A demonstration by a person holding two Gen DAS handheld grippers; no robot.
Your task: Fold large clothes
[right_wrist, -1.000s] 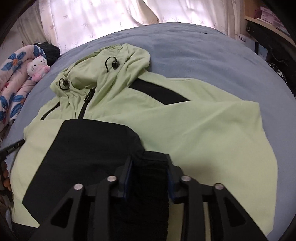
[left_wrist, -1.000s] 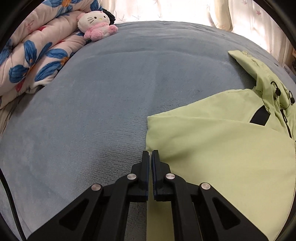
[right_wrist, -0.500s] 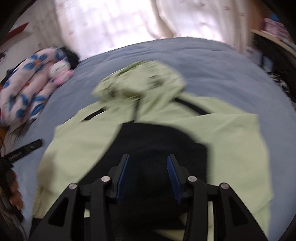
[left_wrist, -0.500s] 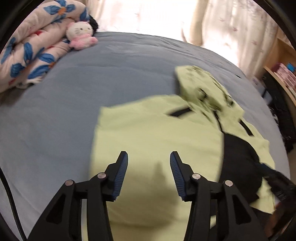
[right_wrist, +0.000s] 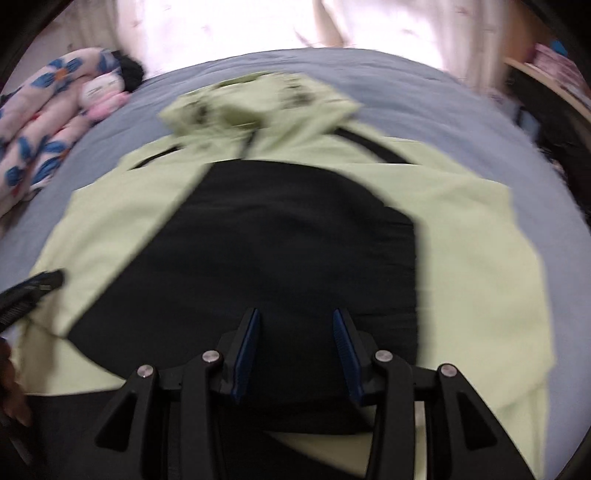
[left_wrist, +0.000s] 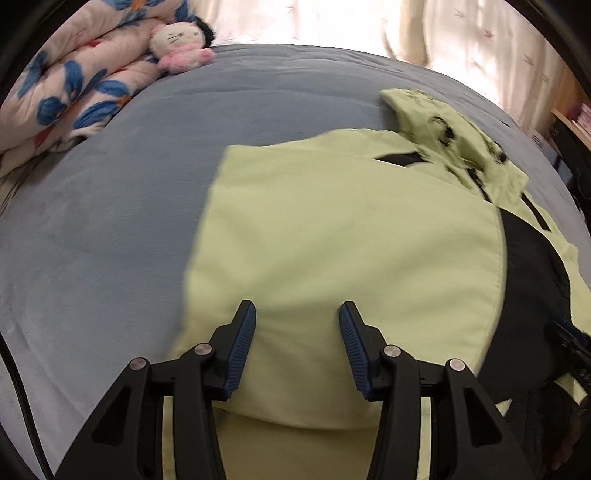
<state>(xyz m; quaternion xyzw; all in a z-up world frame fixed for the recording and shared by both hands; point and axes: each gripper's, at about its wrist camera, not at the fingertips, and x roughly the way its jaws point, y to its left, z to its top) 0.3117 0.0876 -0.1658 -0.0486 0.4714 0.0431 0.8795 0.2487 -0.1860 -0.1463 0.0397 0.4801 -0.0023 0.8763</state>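
Note:
A light green hooded jacket point(left_wrist: 332, 229) with black panels lies on the grey-blue bed point(left_wrist: 110, 221), hood at the far end. Both sleeves lie folded in over the body: a green one in the left wrist view, a black one point(right_wrist: 277, 251) in the right wrist view. My left gripper point(left_wrist: 297, 321) is open and empty, held above the green sleeve. My right gripper point(right_wrist: 295, 328) is open and empty above the black sleeve. The left gripper's tip point(right_wrist: 33, 288) shows at the left edge of the right wrist view. Both views are motion-blurred.
A rolled floral quilt point(left_wrist: 74, 85) and a plush cat toy point(left_wrist: 177, 44) lie at the far left of the bed. White curtains point(left_wrist: 369, 26) hang behind. A shelf with books point(right_wrist: 554, 74) stands at the right.
Both grippers opened and let go of the sleeves, then drew back and up from the jacket. The sleeves now rest folded over the body.

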